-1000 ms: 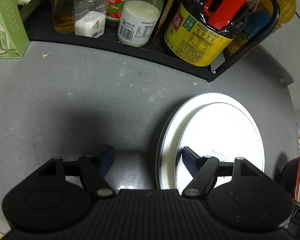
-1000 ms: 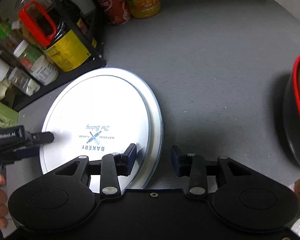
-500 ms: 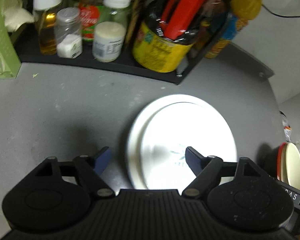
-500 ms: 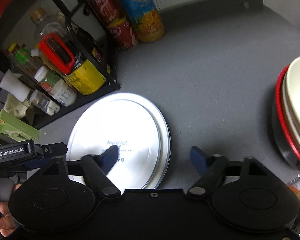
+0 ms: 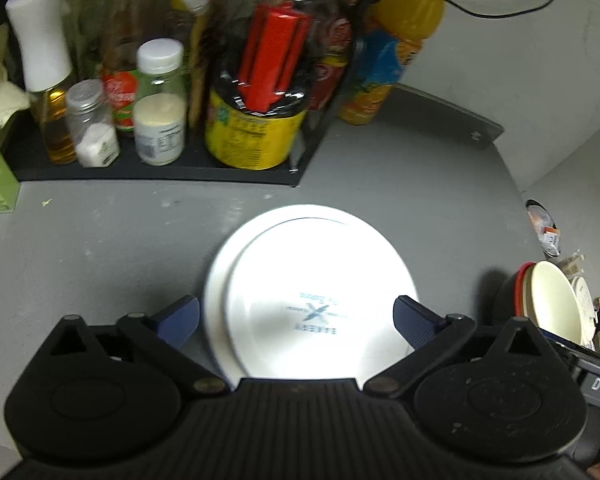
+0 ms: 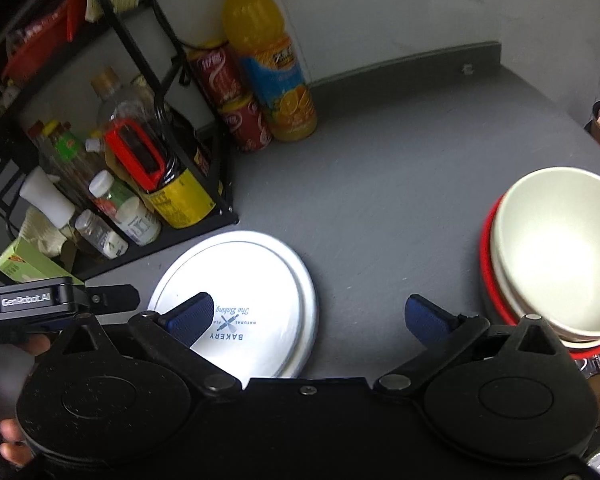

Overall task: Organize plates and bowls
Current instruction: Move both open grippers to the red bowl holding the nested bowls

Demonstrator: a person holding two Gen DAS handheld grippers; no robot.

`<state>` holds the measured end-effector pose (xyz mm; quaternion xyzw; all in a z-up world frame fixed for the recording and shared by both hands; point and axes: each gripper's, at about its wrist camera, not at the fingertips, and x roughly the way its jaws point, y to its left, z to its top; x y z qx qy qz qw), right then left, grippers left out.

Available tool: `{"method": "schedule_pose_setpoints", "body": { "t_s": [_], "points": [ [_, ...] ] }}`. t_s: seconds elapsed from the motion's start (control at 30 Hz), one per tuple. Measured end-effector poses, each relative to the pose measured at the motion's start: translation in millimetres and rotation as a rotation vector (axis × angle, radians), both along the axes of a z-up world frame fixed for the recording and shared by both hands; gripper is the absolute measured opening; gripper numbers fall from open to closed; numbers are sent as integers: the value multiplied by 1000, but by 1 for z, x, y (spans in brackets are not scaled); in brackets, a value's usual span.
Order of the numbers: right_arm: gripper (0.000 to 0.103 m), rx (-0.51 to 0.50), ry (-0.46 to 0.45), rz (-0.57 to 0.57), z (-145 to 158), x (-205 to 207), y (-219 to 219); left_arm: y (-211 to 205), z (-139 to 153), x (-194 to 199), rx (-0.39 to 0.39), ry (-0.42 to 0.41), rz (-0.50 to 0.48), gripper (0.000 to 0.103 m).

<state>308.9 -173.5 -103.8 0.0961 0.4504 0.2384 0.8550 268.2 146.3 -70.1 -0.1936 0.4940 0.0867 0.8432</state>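
Both grippers, left gripper (image 5: 296, 318) and right gripper (image 6: 318, 318), hold their fingers wide apart above the plates (image 5: 312, 300); the bowls (image 6: 556, 252) sit right of the plates.

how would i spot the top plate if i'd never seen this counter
On the grey counter, in front of the black condiment rack, lie two stacked white plates. The top plate is the smaller one, with blue "BAKERY" lettering printed on it.

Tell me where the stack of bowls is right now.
The stack of bowls sits at the right edge of the grey counter in the right wrist view, right of the white plates. In the left wrist view it shows at far right.
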Motion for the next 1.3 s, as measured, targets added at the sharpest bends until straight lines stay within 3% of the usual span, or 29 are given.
{"method": "schedule_pose_setpoints", "body": {
  "t_s": [0.47,0.77,1.3],
  "points": [
    [103,-30,-72,-98,12,-13,-71,-64,25,15,22,-41,-86,102],
    [103,-41,-79,-29,17,-2,-110,-125,29,30,48,-35,-146,102],
    [103,-65,-9,83,-6,50,-179,-207,0,59,17,20,-79,102]
  ]
}}
